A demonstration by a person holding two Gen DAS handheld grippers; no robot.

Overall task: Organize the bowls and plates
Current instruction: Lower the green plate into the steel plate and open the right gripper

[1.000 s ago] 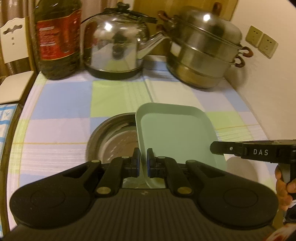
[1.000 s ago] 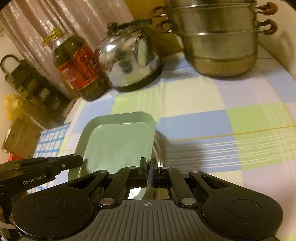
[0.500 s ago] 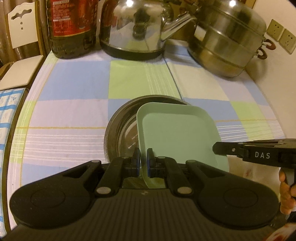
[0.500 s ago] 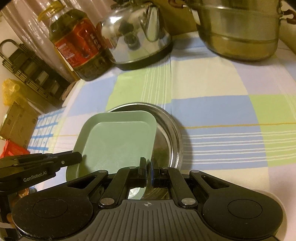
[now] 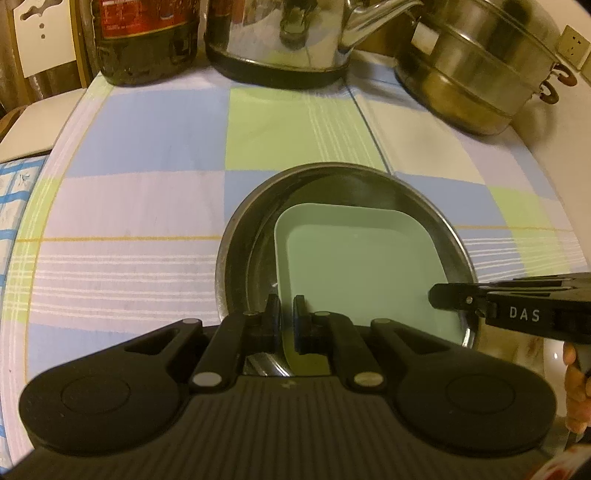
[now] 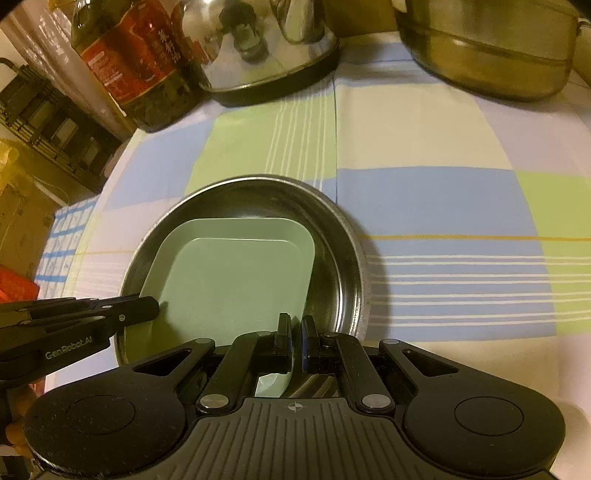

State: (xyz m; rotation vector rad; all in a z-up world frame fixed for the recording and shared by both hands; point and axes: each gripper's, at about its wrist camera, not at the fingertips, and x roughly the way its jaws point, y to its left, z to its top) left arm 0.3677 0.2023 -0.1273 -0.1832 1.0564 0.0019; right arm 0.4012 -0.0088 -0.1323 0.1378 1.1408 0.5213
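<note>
One checked tablecloth under cookware

We lose the near rims of the plate and pan behind the left gripper, while the kettle, bottle and steamer run off the top edge.

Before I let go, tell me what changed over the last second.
The green square plate, pinched at its near corners by the left gripper and right gripper, came down from above the table into the round steel pan; its far edge now sits inside the pan's rim. Both cameras dropped closer to the table. Both grips stayed shut on the plate; the kettle, oil bottle and steamer pot did not move.
</note>
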